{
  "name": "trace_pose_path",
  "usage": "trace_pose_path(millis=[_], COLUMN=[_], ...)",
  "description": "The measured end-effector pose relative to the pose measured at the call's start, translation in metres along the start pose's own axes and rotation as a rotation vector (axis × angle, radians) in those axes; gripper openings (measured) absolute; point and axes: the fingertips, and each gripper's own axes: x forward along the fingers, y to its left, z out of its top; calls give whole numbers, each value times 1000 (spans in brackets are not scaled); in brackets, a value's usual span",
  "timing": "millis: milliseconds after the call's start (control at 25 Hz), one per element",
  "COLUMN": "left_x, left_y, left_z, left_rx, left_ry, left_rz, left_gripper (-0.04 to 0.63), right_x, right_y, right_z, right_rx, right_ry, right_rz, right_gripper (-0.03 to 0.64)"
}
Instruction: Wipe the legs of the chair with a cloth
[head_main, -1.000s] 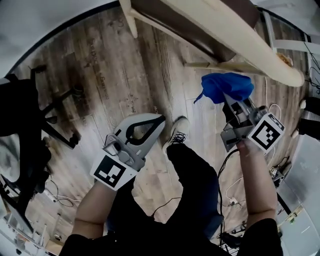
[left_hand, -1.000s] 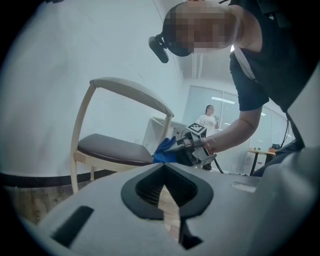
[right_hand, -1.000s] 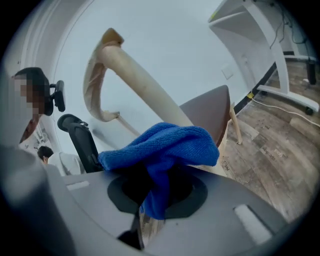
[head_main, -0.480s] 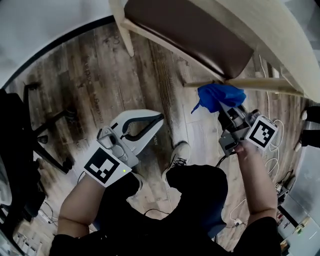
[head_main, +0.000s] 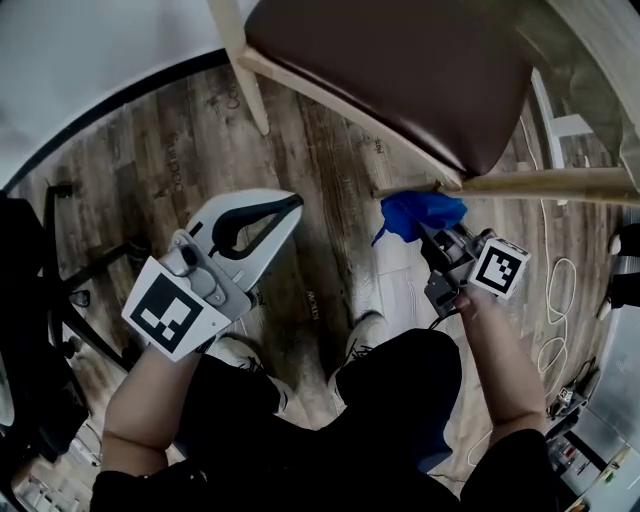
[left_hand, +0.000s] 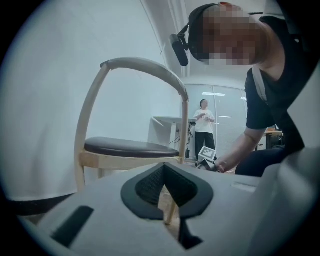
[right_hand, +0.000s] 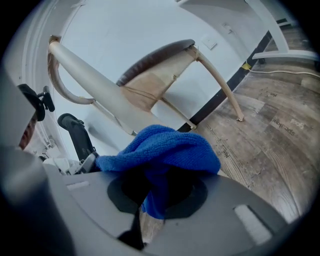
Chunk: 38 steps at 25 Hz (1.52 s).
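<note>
Well, from the head view, your right gripper (head_main: 432, 238) is clenched on the blue cloth (head_main: 415, 213), which sits bunched just under the front corner of the chair seat (head_main: 400, 80), right by the top of the pale wooden leg (head_main: 540, 183) running off to the right. It looks to be touching that leg, though the angle makes this hard to be sure of. Your left gripper (head_main: 290, 203) hangs over the wooden floor (head_main: 310, 150), well apart from the chair.

From the left gripper view, its jaws are pressed together with nothing between them; only a bit of chair leg and floor shows through the gap behind. A person (left_hand: 202, 120) stands far in the background.

From the right gripper view, the jaws pinch a fold of the cloth, and most of it mushrooms out in front, with the seat and a curved leg (right_hand: 220, 87) beyond.

To wipe well, I'd press that loose bulge flat against the leg, wrap it partly round, and draw it down the whole length toward the floor, turning your wrist so every side gets covered. Mind the pinch is shallow, so hard dragging could pull the cloth free
</note>
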Motion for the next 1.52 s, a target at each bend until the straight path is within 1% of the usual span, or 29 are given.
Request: trace_pose_path(millis=[240, 320, 440, 520, 640, 800, 960, 1120, 1280, 1400, 1520], left_x=[3, 0, -7, -12, -21, -30, -39, -41, -36, -32, -23], left_y=[5, 10, 18, 21, 23, 21, 27, 31, 33, 34, 32], left_z=[-7, -10, -11, -10, -10, -21, -25, -20, -18, -17, -11], left_rx=[33, 35, 50, 46, 58, 79, 70, 53, 41, 22, 19], left_ry=[33, 44, 59, 58, 70, 113, 131, 103, 79, 66, 44], left_rz=[-10, 0, 23, 43, 60, 59, 72, 72, 53, 44, 31], left_gripper=[-2, -2, -2, -2, -2, -2, -2, -2, -2, -2, -2], right_x=[19, 27, 42, 50, 66, 75, 85, 90, 87, 81, 68], right_y=[-54, -79, -111, -132, -152, -180, -201, -208, -203, -187, -160], right_z=[-32, -46, -65, -76, -90, -104, -116, -120, -118, -109, -92], right_rx=[17, 24, 69, 80, 82, 86, 89, 111, 114, 116, 98], right_ry=[47, 68, 68, 71, 71, 84, 92, 82, 74, 58, 46], right_rz=[-21, -51, -93, -124, -92, -124, -156, -182, -195, -184, -162], right_gripper=[64, 64, 64, 64, 64, 64, 64, 64, 64, 64, 64])
